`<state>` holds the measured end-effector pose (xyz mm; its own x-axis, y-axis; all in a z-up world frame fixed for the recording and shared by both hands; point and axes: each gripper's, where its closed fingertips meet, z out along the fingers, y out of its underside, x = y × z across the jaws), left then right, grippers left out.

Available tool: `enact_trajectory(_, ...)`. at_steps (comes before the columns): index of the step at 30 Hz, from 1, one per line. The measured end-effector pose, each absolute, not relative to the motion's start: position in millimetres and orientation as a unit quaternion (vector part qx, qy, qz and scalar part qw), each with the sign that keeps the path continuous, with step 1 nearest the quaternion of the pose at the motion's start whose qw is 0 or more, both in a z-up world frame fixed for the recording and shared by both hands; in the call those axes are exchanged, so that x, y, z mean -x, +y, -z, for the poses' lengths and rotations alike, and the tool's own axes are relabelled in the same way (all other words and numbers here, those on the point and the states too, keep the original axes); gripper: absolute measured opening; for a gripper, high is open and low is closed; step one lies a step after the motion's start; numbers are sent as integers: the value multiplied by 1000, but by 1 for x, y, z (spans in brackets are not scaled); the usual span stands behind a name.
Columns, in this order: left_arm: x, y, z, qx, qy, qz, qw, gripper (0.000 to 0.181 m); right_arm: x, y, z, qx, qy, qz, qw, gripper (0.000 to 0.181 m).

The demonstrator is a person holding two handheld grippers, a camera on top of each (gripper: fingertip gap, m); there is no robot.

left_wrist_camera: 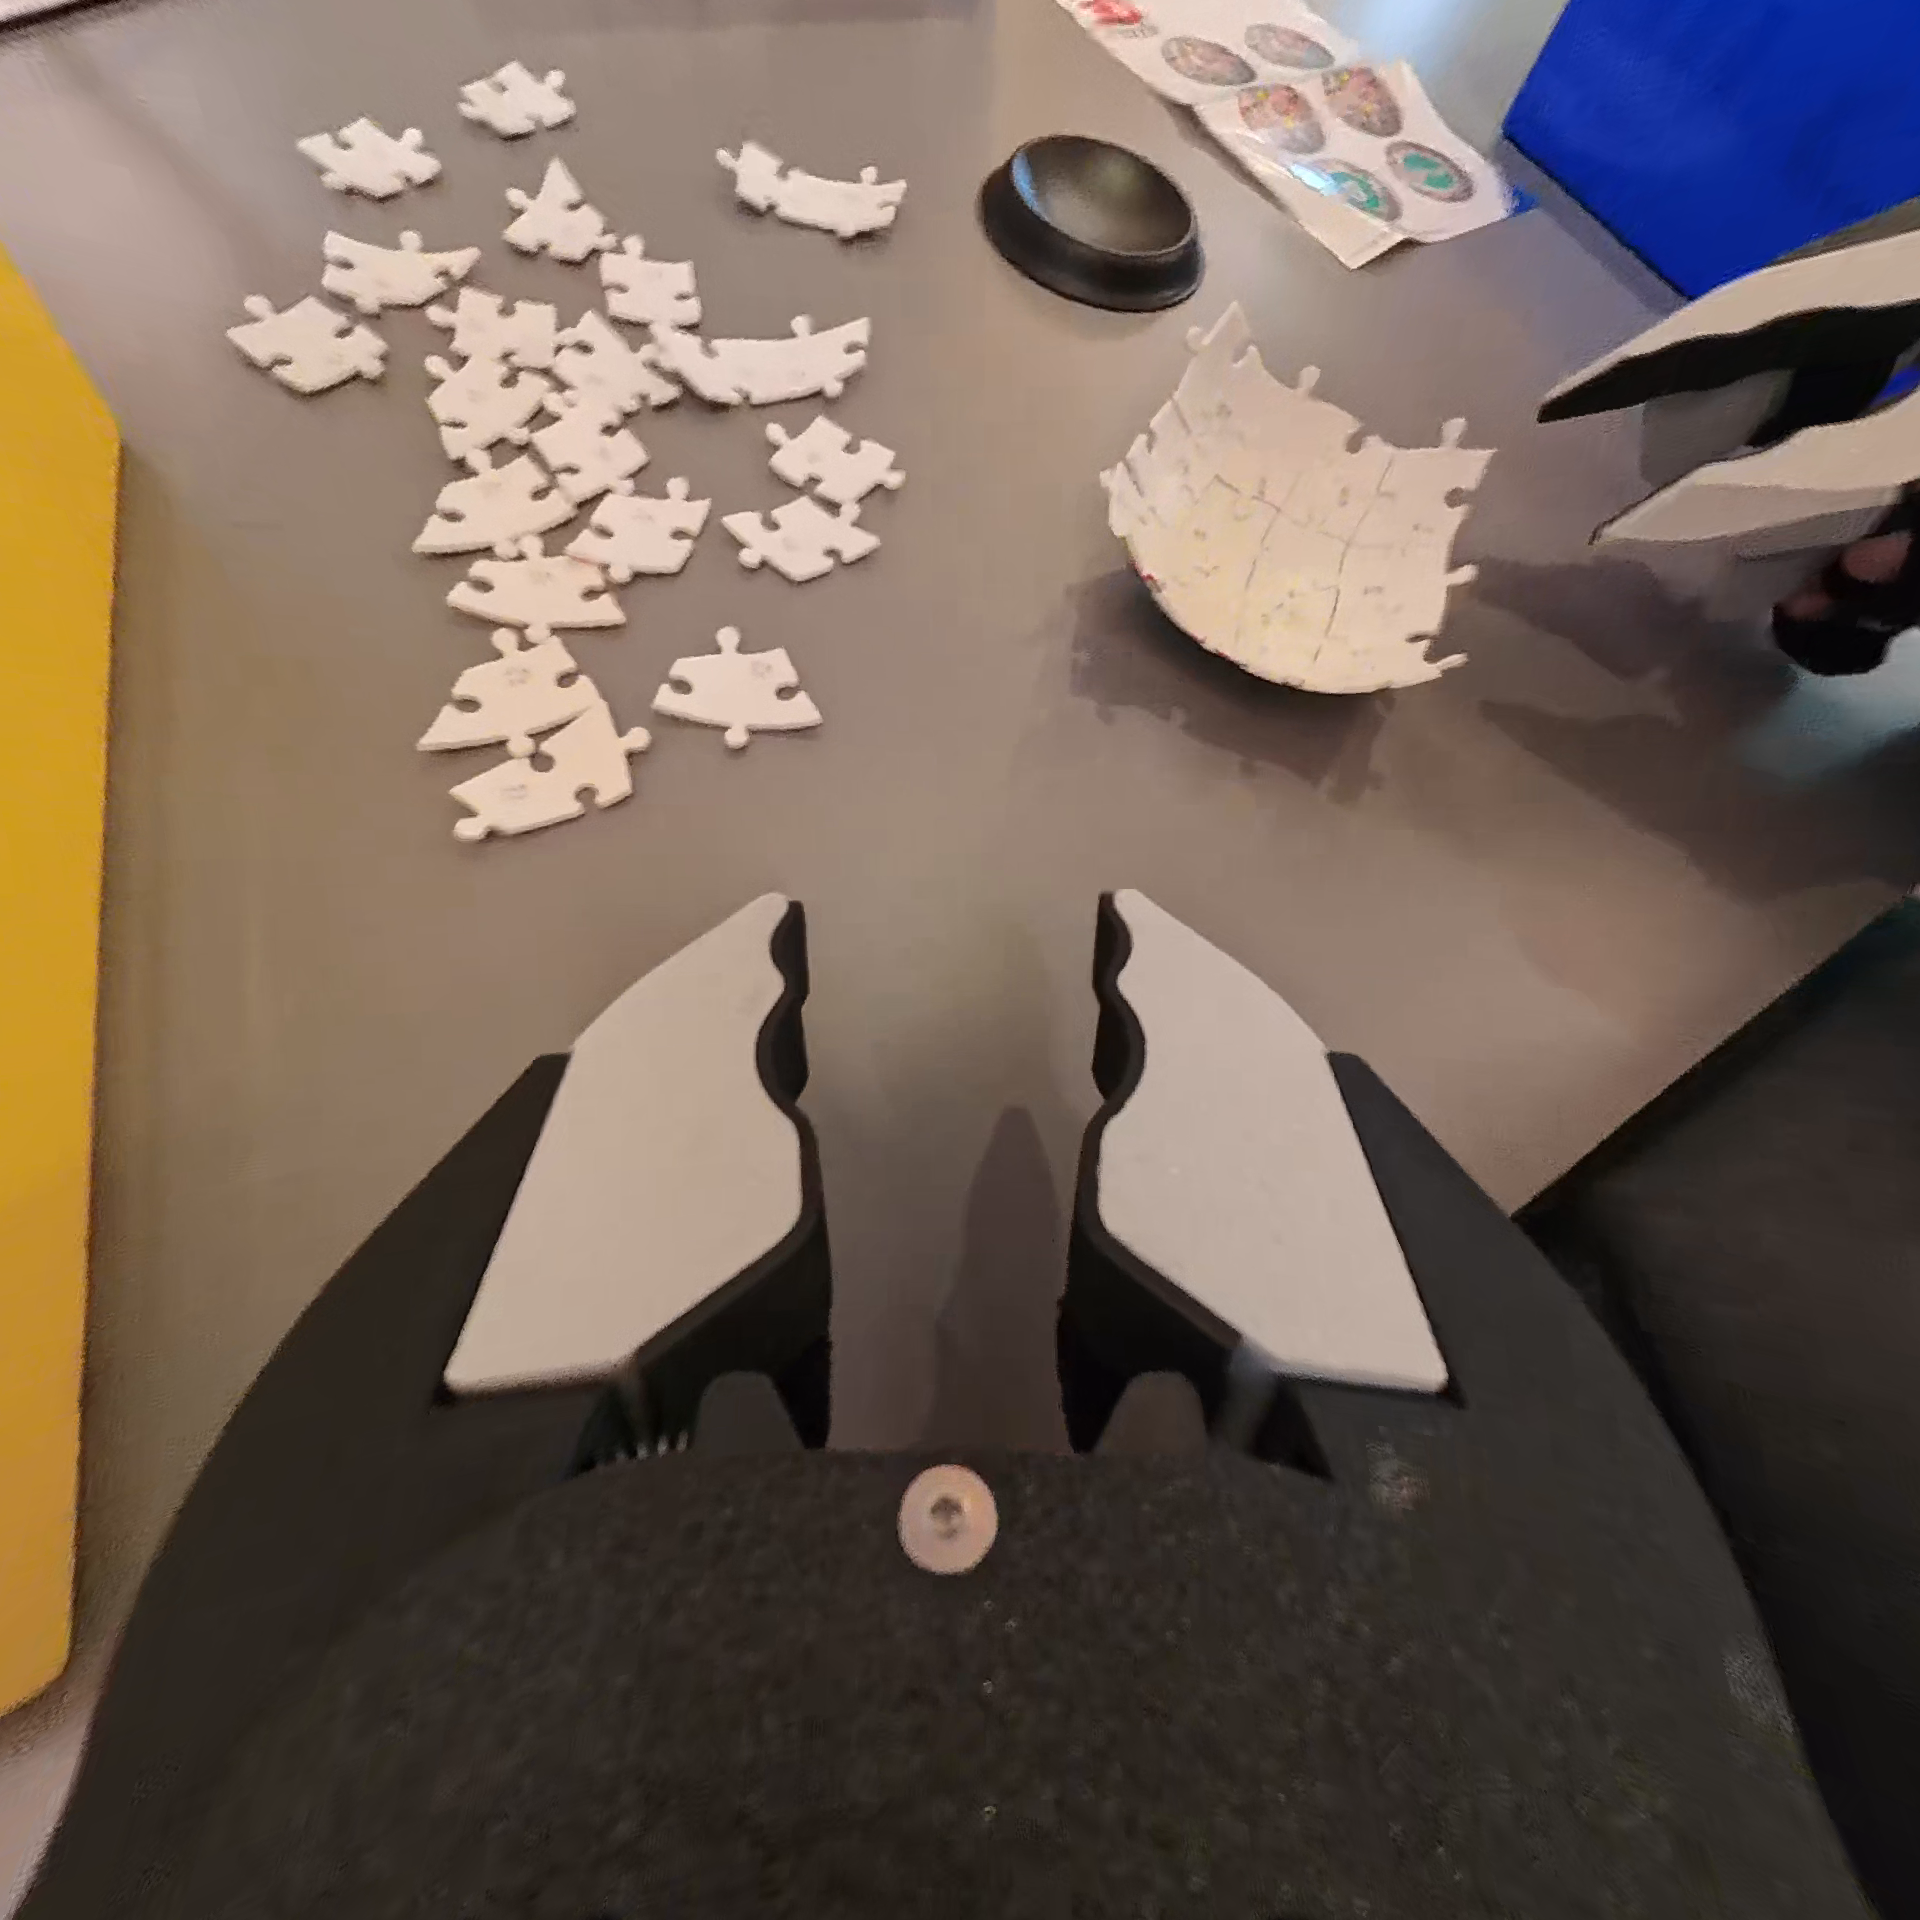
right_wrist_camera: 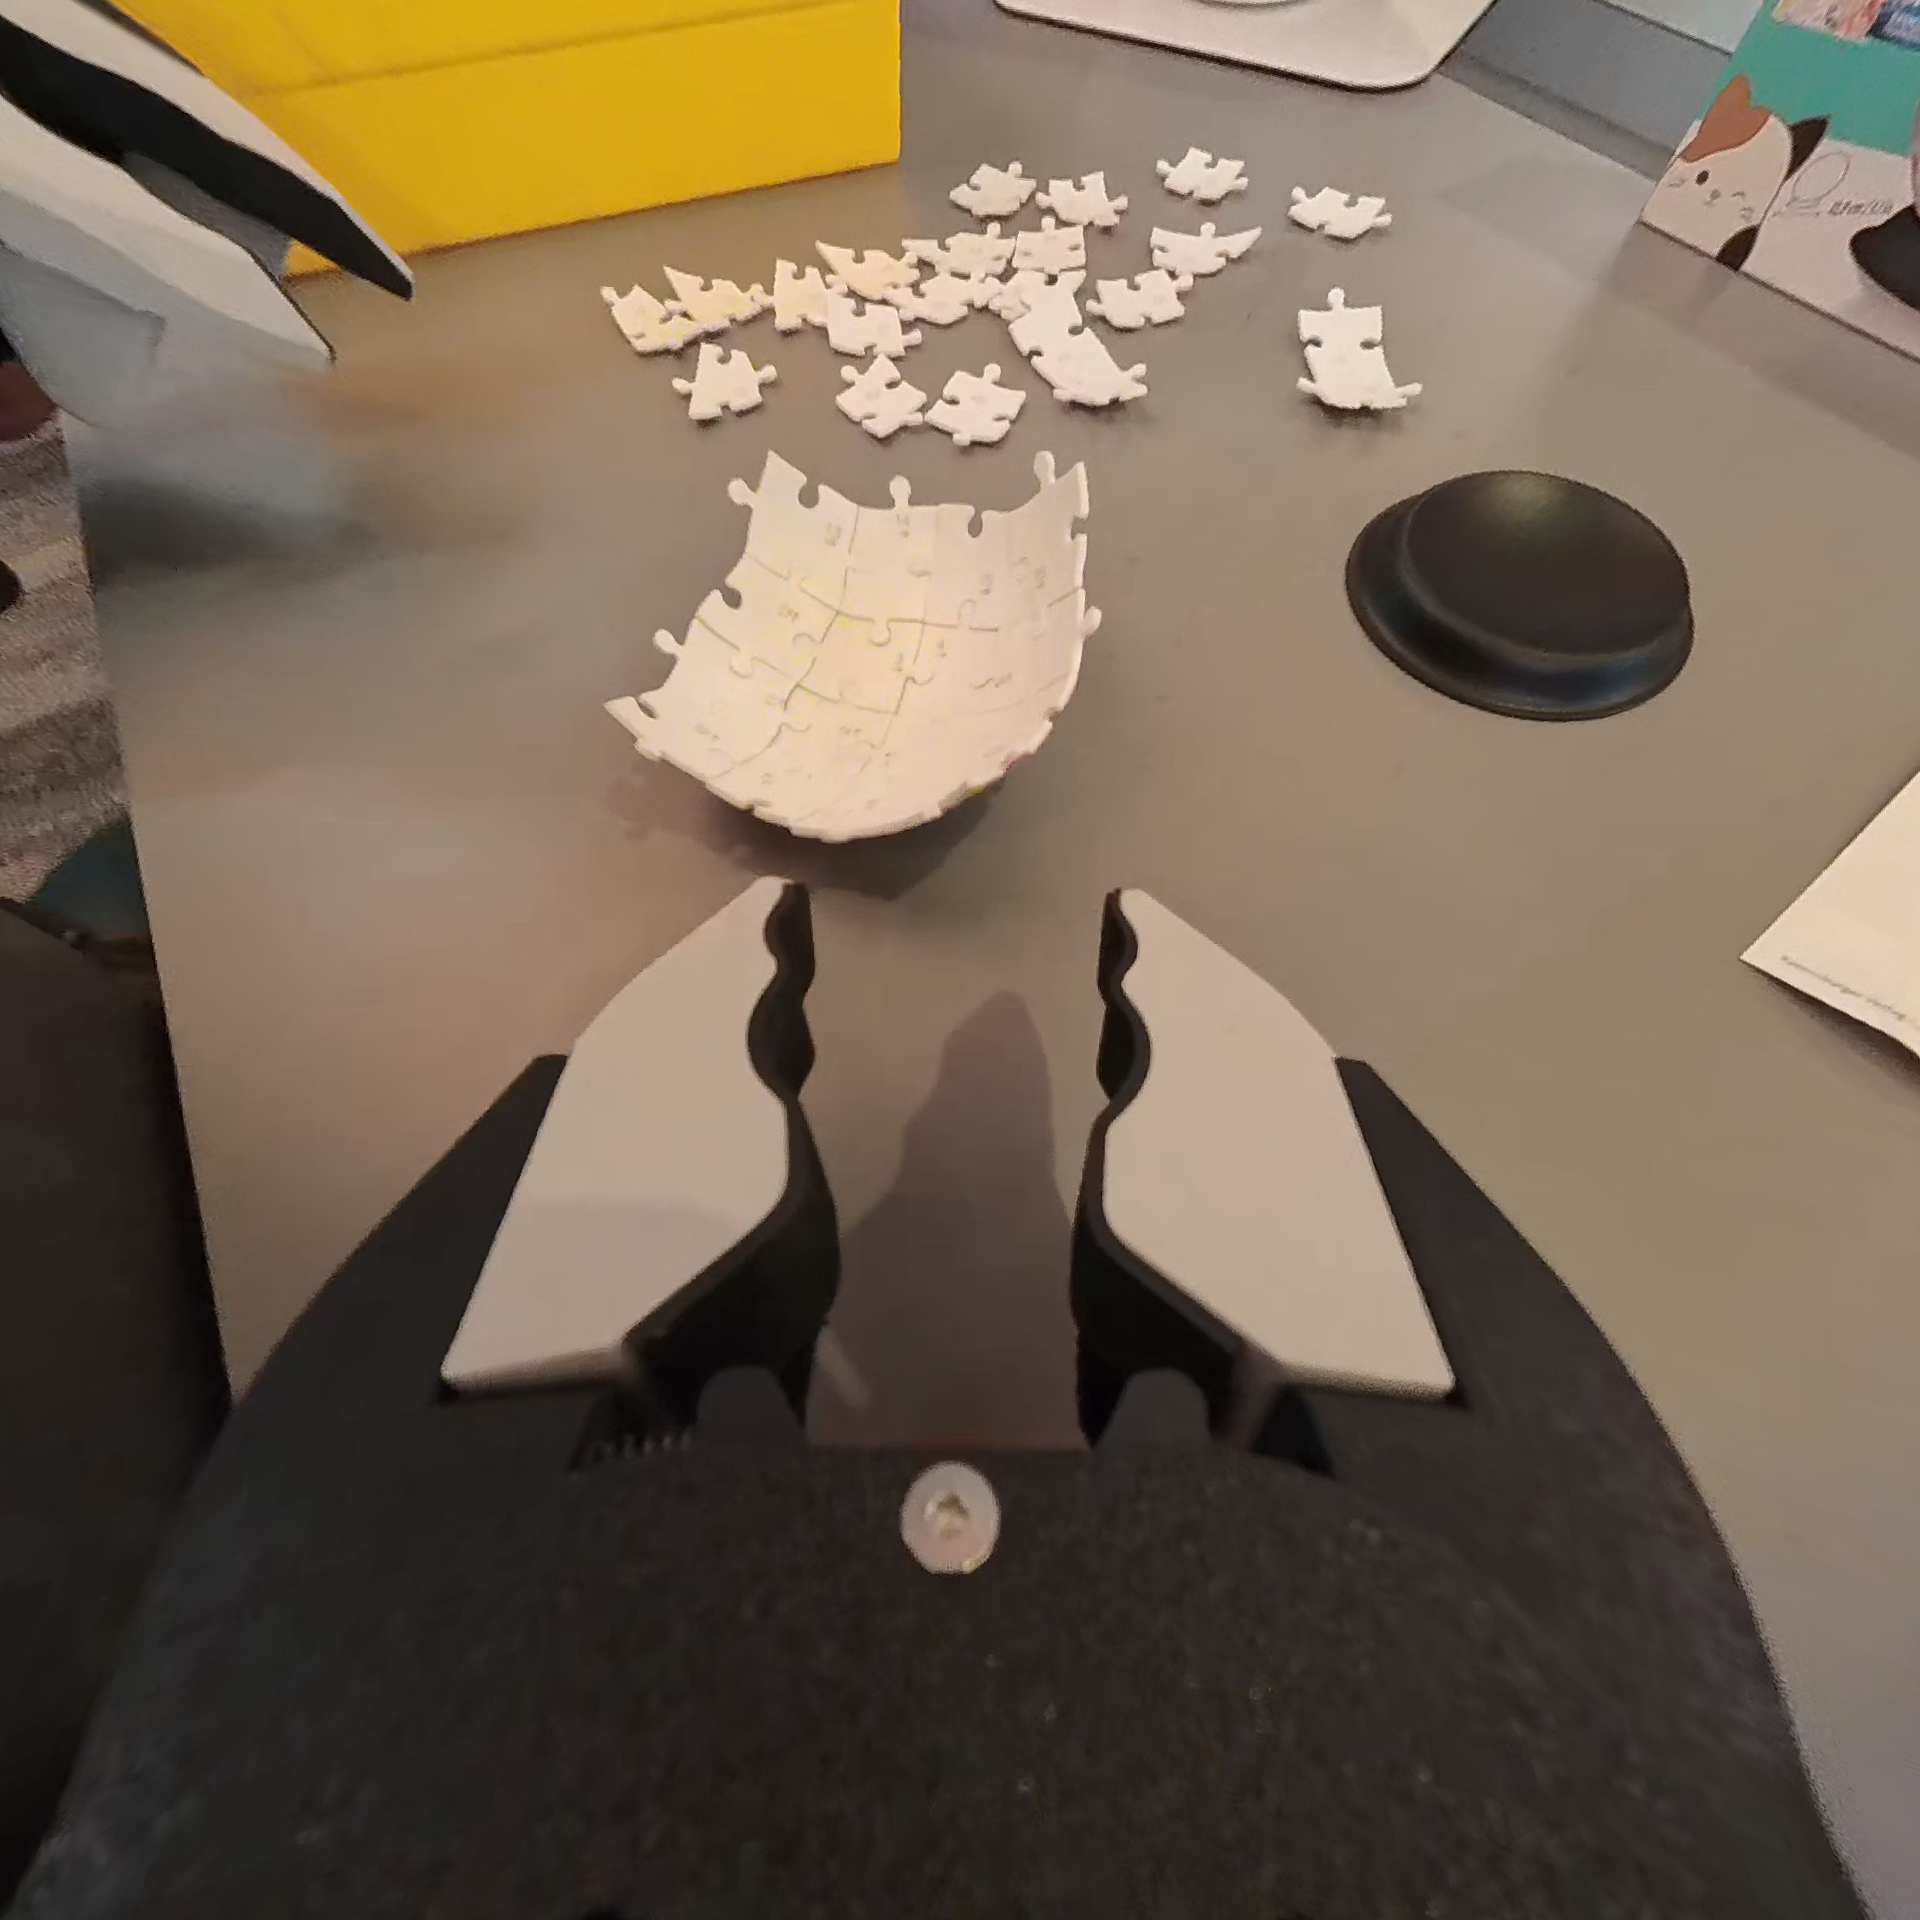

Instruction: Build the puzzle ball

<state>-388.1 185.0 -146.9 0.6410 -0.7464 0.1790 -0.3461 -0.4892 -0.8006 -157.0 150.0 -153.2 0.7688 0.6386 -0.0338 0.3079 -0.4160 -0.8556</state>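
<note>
Nothing here I can actually read, tbh. The white puzzle pieces (right_wrist_camera: pixel 966 301) and the joined-up curved shell (right_wrist_camera: pixel 873 665) have tiny grey marks printed on their blank sides, but they're way too small and blurry to make out. Same story for the sticker sheet (left_wrist_camera: pixel 1340 135) at the far end of the desk (left_wrist_camera: pixel 987 790), the paper (right_wrist_camera: pixel 1849 935) at the right edge, and the cartoon cat box (right_wrist_camera: pixel 1787 156): any print on them is illegible.
</note>
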Motion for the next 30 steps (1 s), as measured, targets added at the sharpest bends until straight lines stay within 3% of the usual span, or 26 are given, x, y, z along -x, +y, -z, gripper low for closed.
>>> enact_trajectory(10, 388, 187, 131, 807, 330, 297, 389, 50, 162, 175, 146, 815, -306, -160, 466, 56)
enact_trajectory(30, 379, 195, 144, 785, 379, 321, 369, 43, 201, 176, 126, 876, -277, -201, 341, 48)
